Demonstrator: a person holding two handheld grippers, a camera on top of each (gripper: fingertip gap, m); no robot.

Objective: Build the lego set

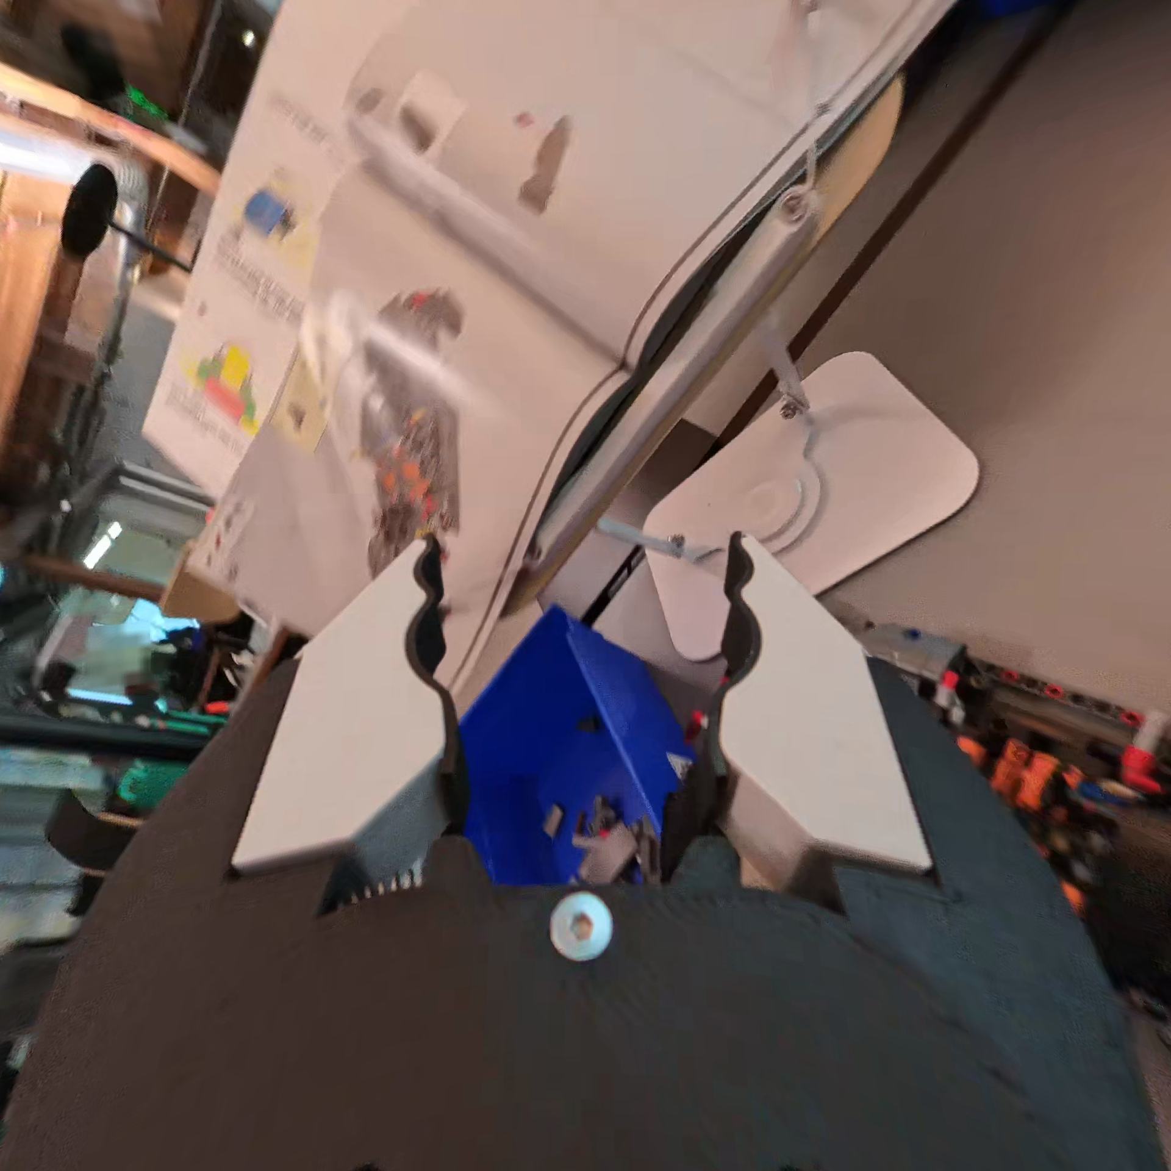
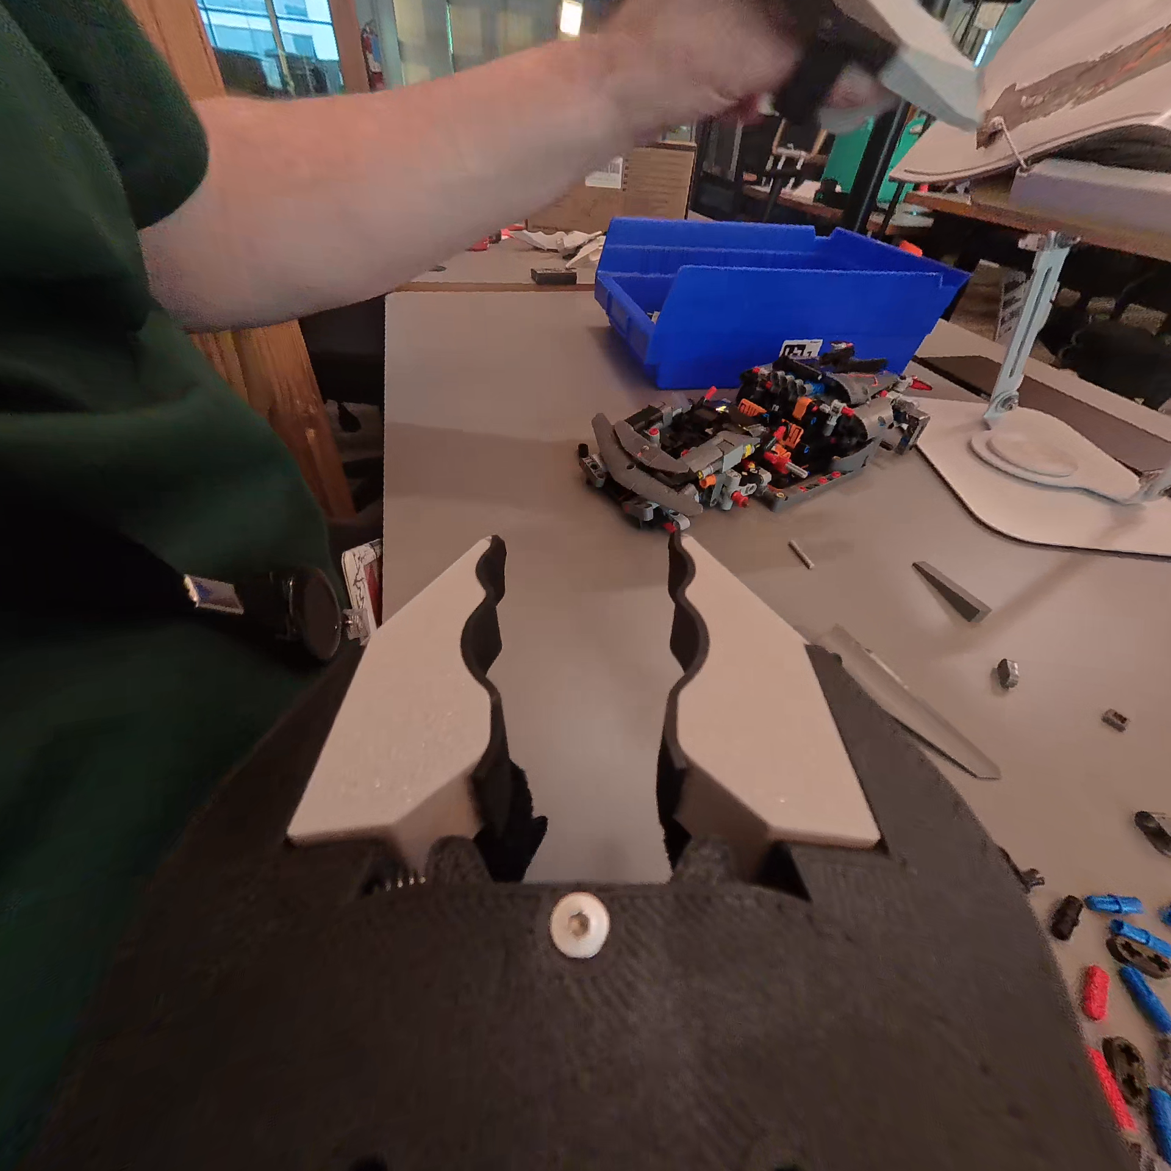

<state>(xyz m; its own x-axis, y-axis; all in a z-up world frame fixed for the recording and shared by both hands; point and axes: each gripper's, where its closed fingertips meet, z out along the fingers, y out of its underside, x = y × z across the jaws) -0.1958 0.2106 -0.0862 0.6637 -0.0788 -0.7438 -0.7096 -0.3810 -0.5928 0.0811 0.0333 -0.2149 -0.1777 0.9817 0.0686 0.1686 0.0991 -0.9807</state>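
Left gripper (image 1: 580, 551): jaws spread, nothing between them — raised before the instruction book (image 1: 443, 253) on its white stand (image 1: 887, 469).
Right gripper (image 2: 586, 545): jaws spread and empty, low over the grey table (image 2: 494, 380).
Lego model (image 2: 748, 437): part-built, just beyond the right jaw tips; blue bin (image 2: 760, 304) behind it.
Loose parts (image 2: 1121, 950): scattered to the right of the right jaws.
Step judged: turning or checking a page.
Advice: pinch a single leaf near its edge, lift gently — avoid tipping the stand.
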